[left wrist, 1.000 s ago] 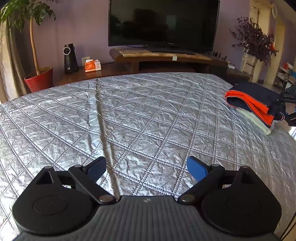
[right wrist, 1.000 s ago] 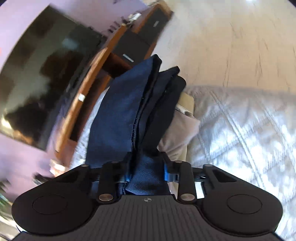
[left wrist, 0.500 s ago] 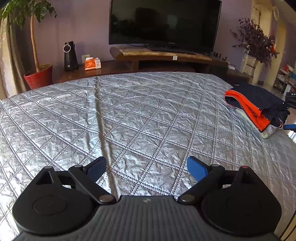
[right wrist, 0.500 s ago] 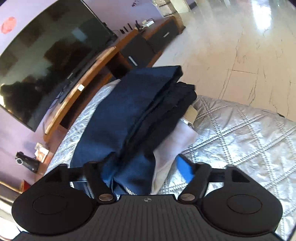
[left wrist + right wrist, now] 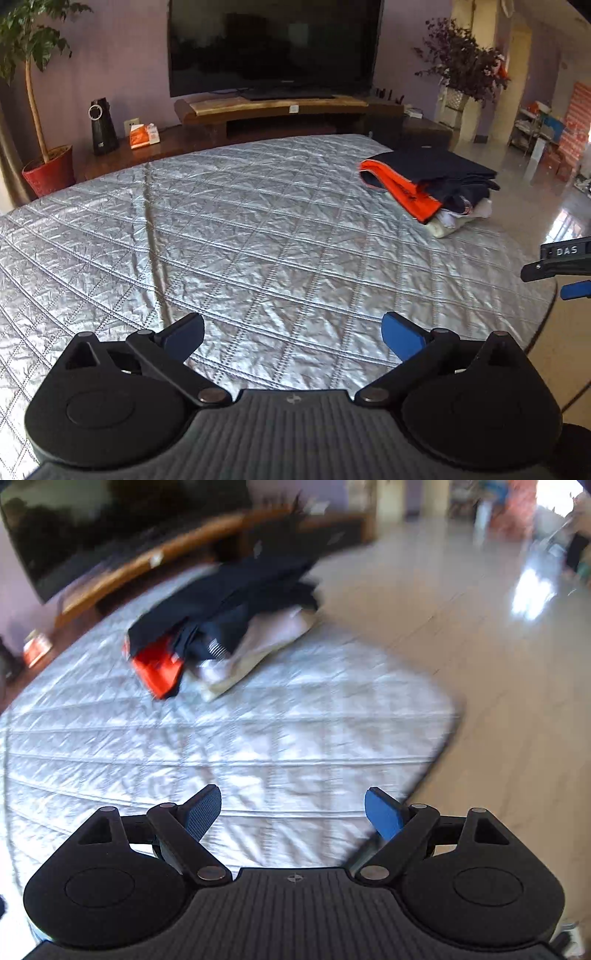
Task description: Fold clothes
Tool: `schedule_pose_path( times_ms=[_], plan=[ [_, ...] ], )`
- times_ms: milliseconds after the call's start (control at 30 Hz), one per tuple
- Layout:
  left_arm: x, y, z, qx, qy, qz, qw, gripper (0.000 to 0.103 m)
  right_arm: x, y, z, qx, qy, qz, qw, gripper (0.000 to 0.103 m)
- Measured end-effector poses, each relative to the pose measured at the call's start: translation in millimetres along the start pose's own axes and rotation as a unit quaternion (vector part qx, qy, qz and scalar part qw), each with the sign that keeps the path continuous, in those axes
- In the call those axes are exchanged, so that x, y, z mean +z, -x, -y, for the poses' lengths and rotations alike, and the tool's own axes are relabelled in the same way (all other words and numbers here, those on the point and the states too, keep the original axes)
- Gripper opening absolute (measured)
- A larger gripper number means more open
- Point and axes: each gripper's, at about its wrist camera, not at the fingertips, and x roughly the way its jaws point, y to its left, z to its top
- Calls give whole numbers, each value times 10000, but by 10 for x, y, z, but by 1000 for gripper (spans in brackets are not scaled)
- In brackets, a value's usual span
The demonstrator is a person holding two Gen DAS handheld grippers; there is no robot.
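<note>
A stack of folded clothes [image 5: 428,181], dark navy on top with an orange edge and pale garments beneath, lies near the far right corner of the silver quilted bed cover [image 5: 229,236]. The right wrist view shows the same stack [image 5: 221,620], blurred, well ahead of my right gripper [image 5: 293,814], which is open and holds nothing. My left gripper [image 5: 291,336] hovers open over the near part of the cover, far from the stack. Part of the right gripper [image 5: 565,266] pokes in at the right edge of the left wrist view.
A TV [image 5: 273,40] on a wooden stand [image 5: 280,110] faces the bed. A potted plant in a red pot [image 5: 48,173], a black speaker [image 5: 101,127] and an orange box [image 5: 144,134] sit at far left. Shiny tile floor [image 5: 498,646] lies right of the bed's rounded corner.
My right gripper let go of the navy garment, opened, and pulled back from the stack toward the bed's near right corner. The left gripper stayed open and rose slightly.
</note>
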Motion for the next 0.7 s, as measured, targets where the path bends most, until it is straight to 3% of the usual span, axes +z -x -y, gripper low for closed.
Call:
schedule_pose_path(
  times_ms=[100, 233, 300, 467, 700],
  plan=[
    [57, 376, 141, -236, 218, 88, 9994, 102, -74, 300, 9, 43, 754, -74, 9971, 89],
    [123, 808, 337, -422, 303, 173, 9985, 102, -87, 800, 95, 97, 755, 231, 9968, 94],
    [126, 969, 412, -310, 305, 207, 9988, 102, -93, 1050, 138, 124, 755, 384, 9963, 103],
    [55, 1232, 523, -30, 441, 137, 9989, 102, -132, 1557, 153, 141, 961, 825, 9919, 103],
    [17, 1400, 773, 345, 202, 114, 9991, 102, -265, 1979, 120, 191, 1206, 1111, 9863, 103]
  ],
)
